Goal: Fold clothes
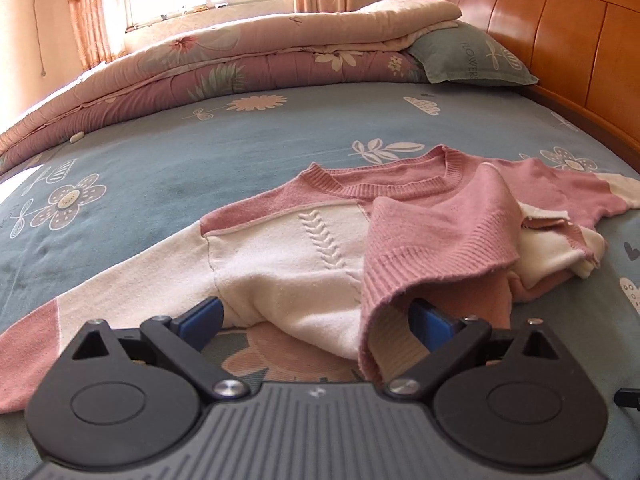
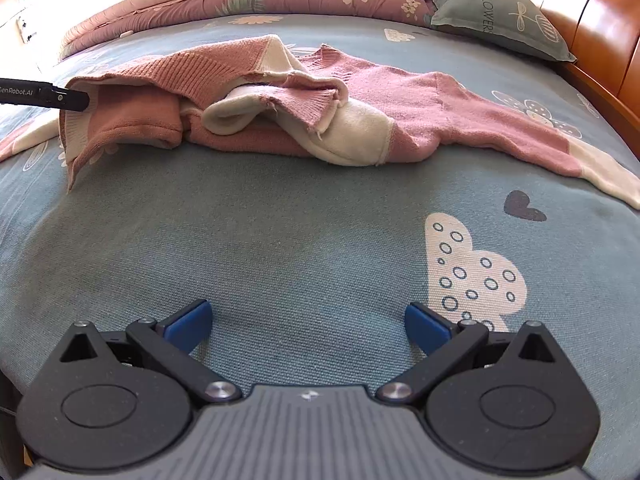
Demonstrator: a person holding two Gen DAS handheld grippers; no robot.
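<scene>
While the sweater lies unfolded across the bed, the geometry reads as follows:

bed: blue floral sheet [image 2: 280, 240] carries everything; rolled quilt [image 1: 200, 68] and pillow [image 1: 472, 56] sit at the far side by the wooden headboard [image 1: 560, 20], well apart from the work.

sweater: pink-and-cream knit [image 1: 288, 248], collar toward the quilt, hem toward the grippers. Long axis, sleeve to sleeve, runs left-right across both views. Its right half is bunched, with the pink hem flipped up over the body.

left gripper: [image 1: 316, 320] jaws spread wide, at the sweater's near edge. Cream body and flipped pink hem sit between the blue pads [image 1: 204, 316]; nothing pinched yet.

right gripper: [image 2: 308, 324] jaws spread, empty, over bare sheet. Sweater lies straight ahead, well apart.

nearer tool: left, judged by far.

next move, judged: left pinches the hem; right must advance first toward the bunched side.
</scene>
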